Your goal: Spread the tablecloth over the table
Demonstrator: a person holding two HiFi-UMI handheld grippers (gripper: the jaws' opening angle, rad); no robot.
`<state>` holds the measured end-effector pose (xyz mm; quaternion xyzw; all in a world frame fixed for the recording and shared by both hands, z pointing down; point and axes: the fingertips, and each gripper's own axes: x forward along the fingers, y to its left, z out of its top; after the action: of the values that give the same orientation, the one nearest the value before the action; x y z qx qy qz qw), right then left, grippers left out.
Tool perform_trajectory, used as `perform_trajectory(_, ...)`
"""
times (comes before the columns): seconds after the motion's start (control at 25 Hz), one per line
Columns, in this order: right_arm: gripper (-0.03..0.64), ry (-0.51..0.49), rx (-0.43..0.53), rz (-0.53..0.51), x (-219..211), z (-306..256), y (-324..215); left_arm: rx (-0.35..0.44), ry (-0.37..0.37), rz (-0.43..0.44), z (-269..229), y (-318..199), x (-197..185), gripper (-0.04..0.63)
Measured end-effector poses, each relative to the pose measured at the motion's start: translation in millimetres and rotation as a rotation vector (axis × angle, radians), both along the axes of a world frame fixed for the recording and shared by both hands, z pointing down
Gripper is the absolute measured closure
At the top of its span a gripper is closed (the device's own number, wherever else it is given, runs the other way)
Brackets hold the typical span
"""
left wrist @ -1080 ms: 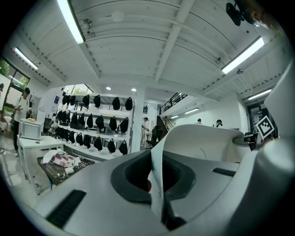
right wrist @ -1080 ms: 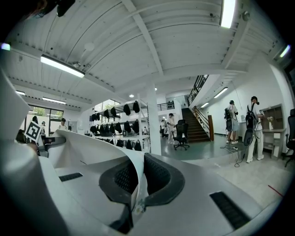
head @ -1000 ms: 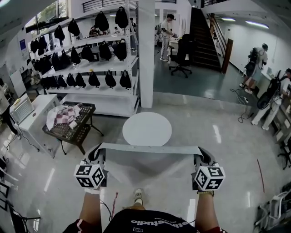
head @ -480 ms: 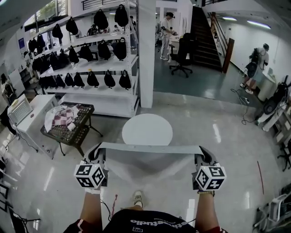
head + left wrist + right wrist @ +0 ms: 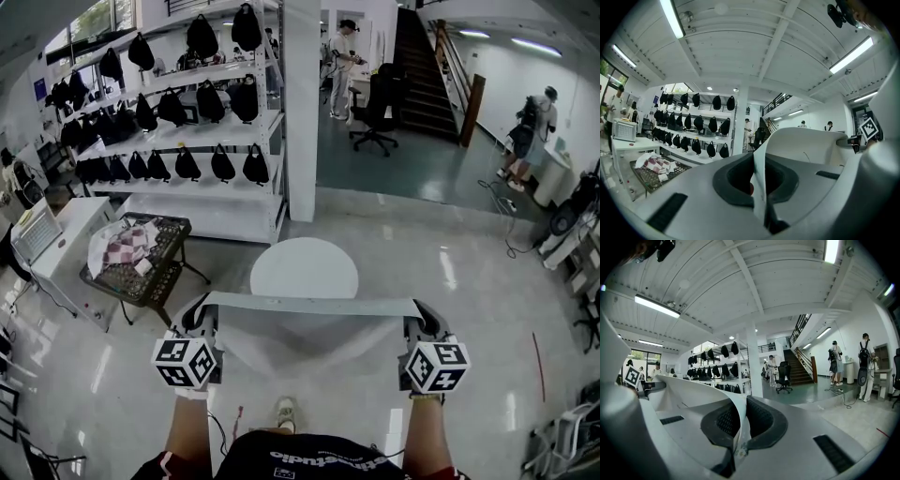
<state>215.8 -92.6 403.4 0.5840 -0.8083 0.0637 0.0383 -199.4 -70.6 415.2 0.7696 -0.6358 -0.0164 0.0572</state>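
Observation:
A pale grey-white tablecloth [image 5: 309, 328] hangs stretched between my two grippers, its top edge taut and level. My left gripper [image 5: 199, 317] is shut on the cloth's left corner [image 5: 759, 187]. My right gripper [image 5: 420, 319] is shut on the cloth's right corner [image 5: 740, 427]. Just beyond the cloth's top edge stands a small round white table [image 5: 304, 267]; the cloth hangs in front of its near rim. The lower part of the cloth droops toward my legs.
A dark wire-top cart [image 5: 141, 272] with checked cloths stands to the left of the table. White shelving [image 5: 202, 141] with black bags and a white pillar [image 5: 302, 103] stand behind. People stand at the far right [image 5: 534, 127] and back [image 5: 342, 56]. An office chair [image 5: 375, 112] stands by the stairs.
Both grippers have carried the stretched cloth forward toward the round table. The grip on both corners is unchanged.

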Motion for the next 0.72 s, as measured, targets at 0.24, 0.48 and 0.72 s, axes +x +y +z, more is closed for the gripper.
perform_trajectory(0.24,0.589,0.013,-0.008,0.001,-5,-2,-39,-0.005,0.016,-0.001,3,-42,-5,0.578)
perform_trajectory(0.48,0.589,0.014,-0.01,0.009,-15,-3,-80,-0.005,0.023,0.008,2,-87,-16,0.578)
perform_trajectory(0.72,0.589,0.022,-0.026,0.025,-27,-2,-112,-0.01,0.03,0.021,4,-127,-27,0.577)
